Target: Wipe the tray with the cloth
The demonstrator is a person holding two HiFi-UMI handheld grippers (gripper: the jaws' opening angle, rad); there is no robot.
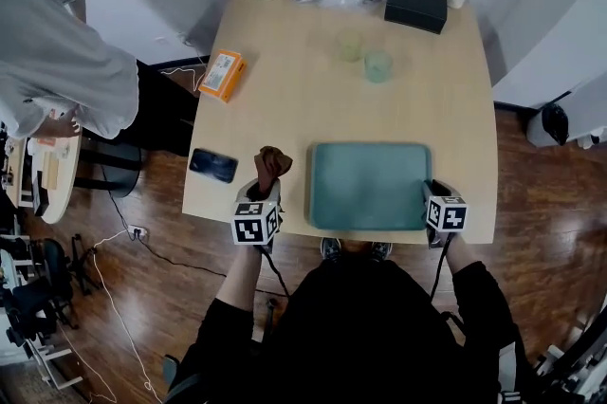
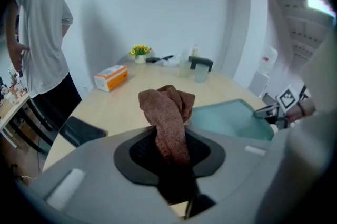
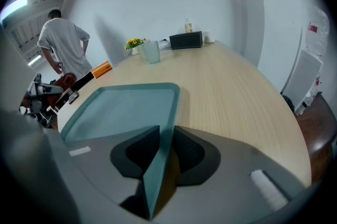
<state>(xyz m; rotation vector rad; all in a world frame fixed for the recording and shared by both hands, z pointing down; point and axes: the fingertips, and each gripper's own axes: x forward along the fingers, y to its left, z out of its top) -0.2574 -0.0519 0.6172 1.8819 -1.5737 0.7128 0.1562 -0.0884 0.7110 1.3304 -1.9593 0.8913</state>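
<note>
The left claw [image 2: 169, 146] is clenched on the bunched brown cloth [image 2: 167, 110], poised just left of the teal tray [image 1: 370, 189] at the tabletop's [image 1: 313, 99] near edge, while the right claw [image 3: 160, 157] pinches the tray's right rim, seemingly to steady it for wiping.

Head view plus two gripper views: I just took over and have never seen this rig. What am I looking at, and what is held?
No robot arm here: a person holds a two-jaw gripper in each hand. The head view looks down from the person's head; each gripper view looks along that gripper's jaws. The left gripper is shut on a brown cloth. The right gripper clamps the right rim of the teal tray, which lies on the wooden table. A phone, an orange box and two cups lie there too.
</note>
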